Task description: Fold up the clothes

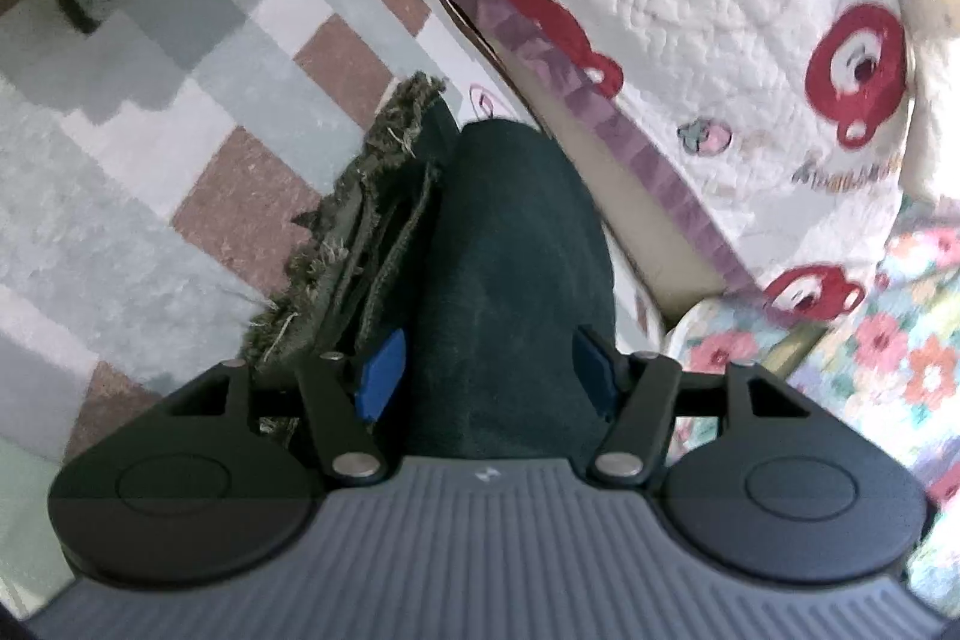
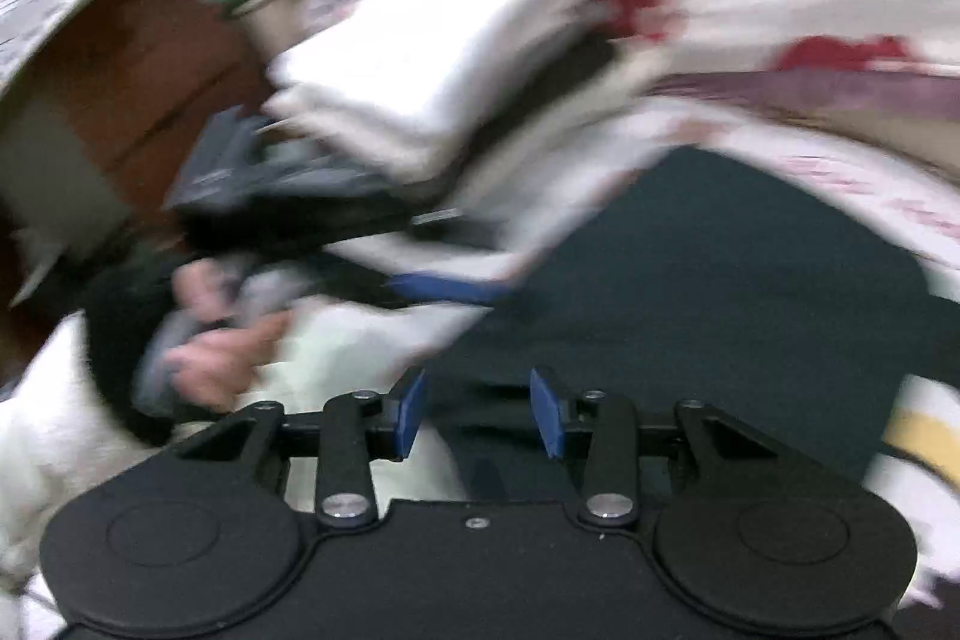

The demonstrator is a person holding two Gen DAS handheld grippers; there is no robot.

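Observation:
In the left wrist view, a dark teal folded garment (image 1: pixel 510 268) with a frayed edge (image 1: pixel 360 196) hangs over the floor. It fills the gap between my left gripper's (image 1: pixel 486 370) blue pads (image 1: pixel 381 373), which press on it from both sides. In the right wrist view, which is blurred by motion, my right gripper (image 2: pixel 480 418) stands with its jaws apart and nothing between them, over the same dark garment (image 2: pixel 720 292). The other gripper's blue pad (image 2: pixel 444 287) and the person's hand (image 2: pixel 222 340) show at the left.
A white quilt with red bear patterns (image 1: pixel 720 10) covers the bed on the right, with a floral sheet (image 1: pixel 888 352) below it. A checked rug (image 1: pixel 180 130) lies on the floor. Folded white clothes (image 2: pixel 444 58) sit on a dark stack (image 2: pixel 282 184) near a brown cabinet (image 2: pixel 138 58).

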